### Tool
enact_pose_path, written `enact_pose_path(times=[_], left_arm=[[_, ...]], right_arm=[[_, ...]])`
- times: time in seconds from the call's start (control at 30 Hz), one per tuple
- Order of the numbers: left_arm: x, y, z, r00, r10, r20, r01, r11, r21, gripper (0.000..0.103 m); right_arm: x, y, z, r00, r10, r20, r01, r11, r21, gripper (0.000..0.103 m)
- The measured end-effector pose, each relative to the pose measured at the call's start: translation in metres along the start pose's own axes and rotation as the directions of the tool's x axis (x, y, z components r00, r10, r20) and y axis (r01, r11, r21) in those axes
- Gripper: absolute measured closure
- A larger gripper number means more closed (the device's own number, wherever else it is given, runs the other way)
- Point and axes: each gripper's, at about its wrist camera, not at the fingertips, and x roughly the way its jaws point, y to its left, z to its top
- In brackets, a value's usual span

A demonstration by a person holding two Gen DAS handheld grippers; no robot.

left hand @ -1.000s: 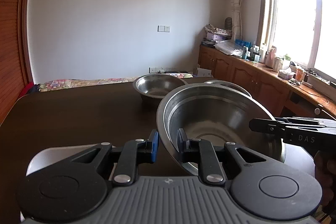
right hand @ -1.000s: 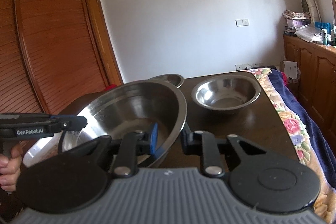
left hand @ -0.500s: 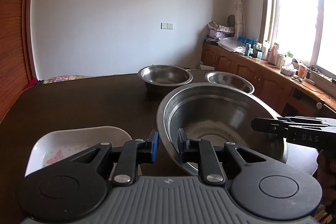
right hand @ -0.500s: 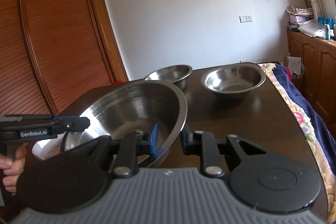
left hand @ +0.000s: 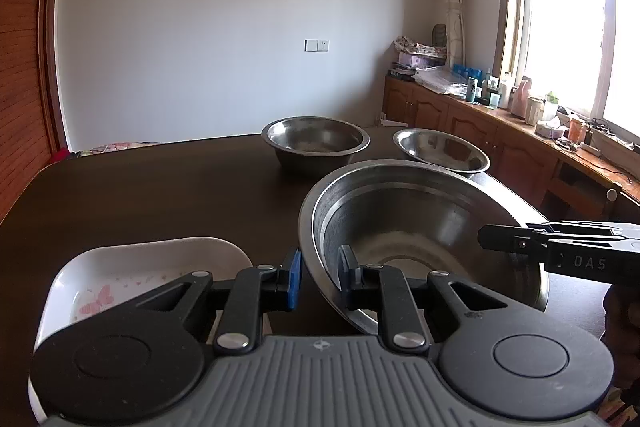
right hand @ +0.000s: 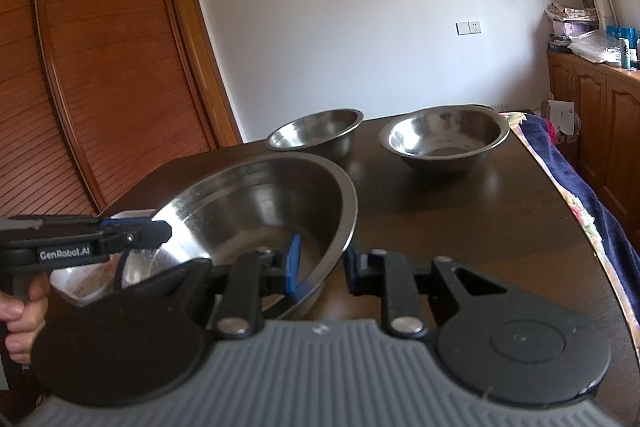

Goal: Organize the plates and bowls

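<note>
A large steel bowl (left hand: 424, 223) is held between both grippers, low over the dark table (left hand: 160, 187). My left gripper (left hand: 319, 277) is shut on its left rim. My right gripper (right hand: 322, 261) is shut on its right rim (right hand: 348, 223); it also shows in the left wrist view (left hand: 492, 237). Two smaller steel bowls stand at the far end, one on the left (left hand: 316, 143) and one on the right (left hand: 440, 151). A white dish with a butterfly print (left hand: 132, 279) lies on the table just left of the large bowl.
The table's right edge (right hand: 568, 195) borders a bed with a floral cover (right hand: 592, 187). A wooden wardrobe (right hand: 100, 87) stands to the left. A wooden sideboard with bottles (left hand: 500, 115) runs under the window.
Both grippers have come down with the large bowl. The two far bowls now sit higher in view and the white dish shows more fully.
</note>
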Motion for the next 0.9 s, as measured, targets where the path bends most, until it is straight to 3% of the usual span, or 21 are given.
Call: enact_pose_path(times=[0.2,0.43,0.57,0.9], left_arm=[[0.002,0.002,-0.002,1.000,-0.008,0.001,0.008,1.000,-0.006,0.053],[-0.007,0.007,-0.003,0.999,0.005,0.037,-0.004,1.000,-0.015,0.033],[-0.017,0.009,-0.001,0.997,0.019,0.070,-0.018,1.000,-0.016,0.026],[-0.045,-0.003,-0.003,0.992,0.013,0.122,-0.015,1.000,0.011,0.017]], right_arm=[[-0.001,0.001,-0.001,1.000,0.003,0.001,-0.003,1.000,-0.006,0.077],[-0.005,0.003,-0.003,1.000,-0.005,0.031,0.006,1.000,-0.011,0.066],[-0.016,0.008,-0.001,0.997,-0.027,0.066,0.029,0.999,-0.039,0.045],[-0.042,0.015,0.002,0.986,-0.078,0.149,0.093,0.991,-0.096,0.044]])
